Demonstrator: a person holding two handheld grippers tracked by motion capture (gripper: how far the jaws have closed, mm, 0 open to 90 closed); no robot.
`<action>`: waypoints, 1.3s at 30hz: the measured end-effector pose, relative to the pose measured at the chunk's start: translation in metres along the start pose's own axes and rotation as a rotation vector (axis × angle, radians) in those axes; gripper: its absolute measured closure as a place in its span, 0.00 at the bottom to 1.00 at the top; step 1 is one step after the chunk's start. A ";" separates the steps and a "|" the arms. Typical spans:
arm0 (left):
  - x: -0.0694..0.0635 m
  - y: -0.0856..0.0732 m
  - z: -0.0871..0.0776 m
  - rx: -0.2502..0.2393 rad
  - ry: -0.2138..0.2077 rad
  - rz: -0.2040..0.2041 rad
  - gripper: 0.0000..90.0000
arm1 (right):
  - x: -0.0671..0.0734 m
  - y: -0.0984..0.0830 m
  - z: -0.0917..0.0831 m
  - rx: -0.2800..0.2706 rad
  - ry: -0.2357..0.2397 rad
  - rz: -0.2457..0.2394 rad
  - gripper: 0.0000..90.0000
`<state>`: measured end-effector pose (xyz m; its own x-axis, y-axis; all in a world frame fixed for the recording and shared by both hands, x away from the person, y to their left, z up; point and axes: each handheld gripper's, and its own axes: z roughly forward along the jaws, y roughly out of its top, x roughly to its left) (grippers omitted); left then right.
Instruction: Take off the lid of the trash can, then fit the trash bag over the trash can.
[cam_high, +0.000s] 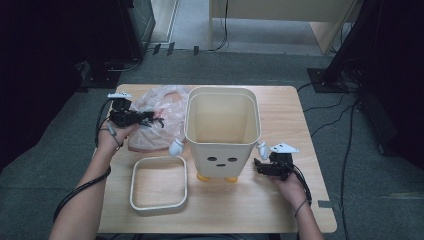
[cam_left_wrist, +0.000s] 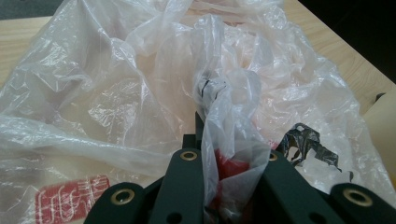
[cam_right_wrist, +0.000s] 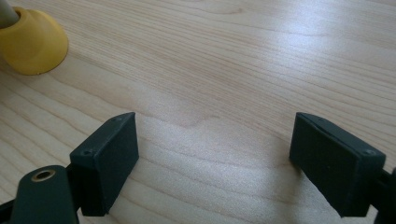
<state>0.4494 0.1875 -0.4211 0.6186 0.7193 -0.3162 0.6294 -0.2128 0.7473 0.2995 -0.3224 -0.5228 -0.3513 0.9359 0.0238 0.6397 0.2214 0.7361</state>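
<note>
Wood is what the table (cam_high: 300, 130) is made of, and it is the biggest thing here. On it stands a cream bin (cam_high: 222, 131) with a little face, small white arms and yellow feet (cam_right_wrist: 33, 43). The bin is open on top, and it looks bare inside. Its ring lid (cam_high: 159, 185) lies flat on the table, just beside the bin at the front left.

Behind the ring lies a thin, see-through plastic bag (cam_left_wrist: 116, 93), all crumpled, touching the bin's left side. The left gripper (cam_high: 150, 119) has its jaws squeezed tight on a twisted bit of the bag. The right gripper (cam_high: 260, 167) hangs low over the bare wood by the bin's right side, with its jaws wide and nothing between them.

So I think the job is to put the bag into the bin. The lid is off and the bag is caught. Left to do: spread the bag open, tuck it into the bin, and press the ring back on.

Some things are hard to see. The bag's mouth is lost in the wrinkles. The red print (cam_left_wrist: 70, 200) on the bag is too blurry to read. The bin's floor is hidden by its own walls.
</note>
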 end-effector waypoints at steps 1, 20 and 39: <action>0.000 0.000 -0.001 -0.001 -0.001 0.003 0.97 | 0.000 0.000 0.000 -0.001 -0.001 0.000 0.17; 0.000 0.013 -0.024 0.010 -0.007 -0.008 0.97 | 0.000 0.000 0.000 -0.001 -0.001 0.002 0.17; -0.001 0.026 -0.046 -0.015 -0.036 -0.034 0.97 | 0.000 0.000 0.000 -0.001 0.000 0.001 0.17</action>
<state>0.4439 0.2119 -0.3748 0.6138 0.7013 -0.3624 0.6436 -0.1786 0.7443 0.2995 -0.3224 -0.5228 -0.3507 0.9362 0.0239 0.6394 0.2208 0.7365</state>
